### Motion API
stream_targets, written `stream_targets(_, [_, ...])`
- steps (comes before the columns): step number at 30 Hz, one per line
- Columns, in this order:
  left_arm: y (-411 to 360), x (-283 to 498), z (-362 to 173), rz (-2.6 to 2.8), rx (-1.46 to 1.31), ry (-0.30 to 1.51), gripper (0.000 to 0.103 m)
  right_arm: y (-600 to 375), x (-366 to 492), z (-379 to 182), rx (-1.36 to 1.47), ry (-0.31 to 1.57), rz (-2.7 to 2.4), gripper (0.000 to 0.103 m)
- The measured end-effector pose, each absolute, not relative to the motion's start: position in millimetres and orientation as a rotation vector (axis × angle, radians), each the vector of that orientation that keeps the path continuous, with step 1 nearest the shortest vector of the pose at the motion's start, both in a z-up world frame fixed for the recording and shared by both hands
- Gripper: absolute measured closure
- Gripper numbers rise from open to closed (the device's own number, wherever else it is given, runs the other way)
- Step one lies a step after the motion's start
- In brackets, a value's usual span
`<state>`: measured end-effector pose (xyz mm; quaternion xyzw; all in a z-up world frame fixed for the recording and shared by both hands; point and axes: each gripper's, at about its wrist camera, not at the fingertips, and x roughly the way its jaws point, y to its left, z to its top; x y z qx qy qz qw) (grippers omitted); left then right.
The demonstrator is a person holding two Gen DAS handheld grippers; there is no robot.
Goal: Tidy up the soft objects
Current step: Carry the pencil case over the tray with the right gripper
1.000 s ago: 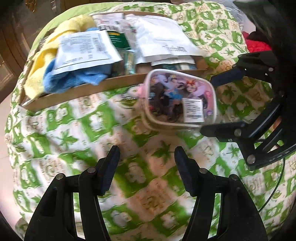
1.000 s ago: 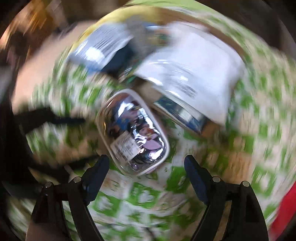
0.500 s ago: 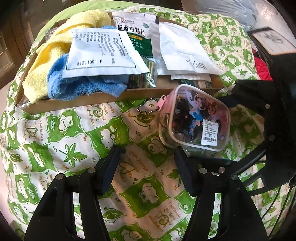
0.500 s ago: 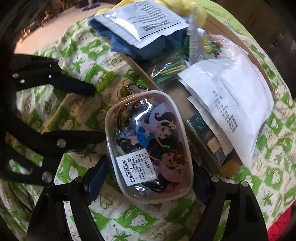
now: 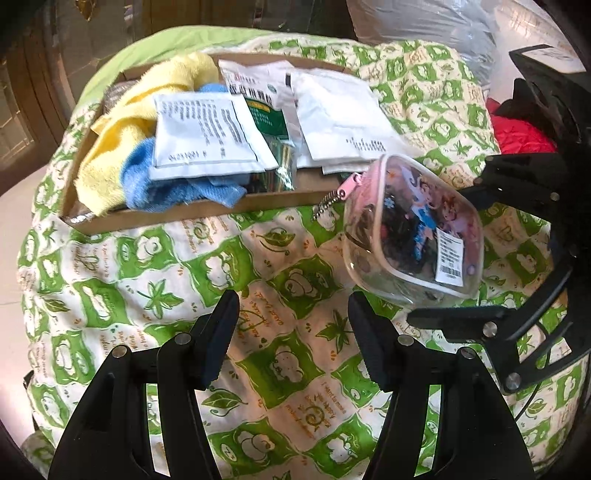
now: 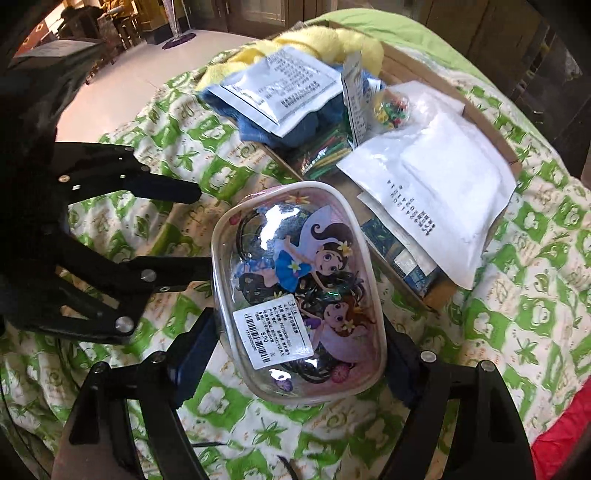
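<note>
A clear pouch with pink trim and cartoon girls [image 6: 299, 295] sits between the fingers of my right gripper [image 6: 295, 354], which is shut on it and holds it above the quilt; it also shows in the left wrist view [image 5: 413, 236], with its pink zipper pull and ball chain hanging. My left gripper [image 5: 293, 328] is open and empty over the quilt, left of the pouch. A shallow cardboard box [image 5: 207, 212] behind holds a yellow towel [image 5: 122, 122], a blue towel [image 5: 173, 184] and white sachets [image 5: 203, 136].
A green and white patterned quilt [image 5: 155, 288] covers the soft, rounded surface. A red cloth [image 5: 524, 136] and a clear plastic bag [image 5: 436, 26] lie at the far right. Bare floor [image 6: 122, 77] is off the left side.
My right gripper closed on the pouch and lifted it off the quilt, tilting it. The left gripper stayed open and drew back slightly.
</note>
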<state>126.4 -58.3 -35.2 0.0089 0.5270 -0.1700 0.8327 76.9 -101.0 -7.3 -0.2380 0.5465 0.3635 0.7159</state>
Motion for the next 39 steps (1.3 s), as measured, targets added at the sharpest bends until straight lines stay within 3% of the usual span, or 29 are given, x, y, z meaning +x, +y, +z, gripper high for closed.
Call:
stream_targets(16, [-33.8, 133.2, 9.2, -0.269, 0.006, 1.022, 0.041, -101.8, 68.8, 68.5, -0.556, 1.145, 0.783, 0.022])
stream_targets(25, [-28.4, 154.8, 21.4, -0.265, 0.015, 1.011, 0.041, -96.6, 84.6, 56.4, -0.557, 1.131, 0.787, 0.022])
stream_targets(30, [-15.2, 168.7, 43.1, -0.323, -0.113, 0.994, 0.041, -97.8, 106.4, 56.7, -0.507, 1.116, 0.781, 0.022])
stream_targets(39, [-50.6, 187.7, 40.8, -0.421, -0.045, 1.049, 0.041, -78.8, 105.4, 54.2, -0.555, 1.093, 0.829, 0.022])
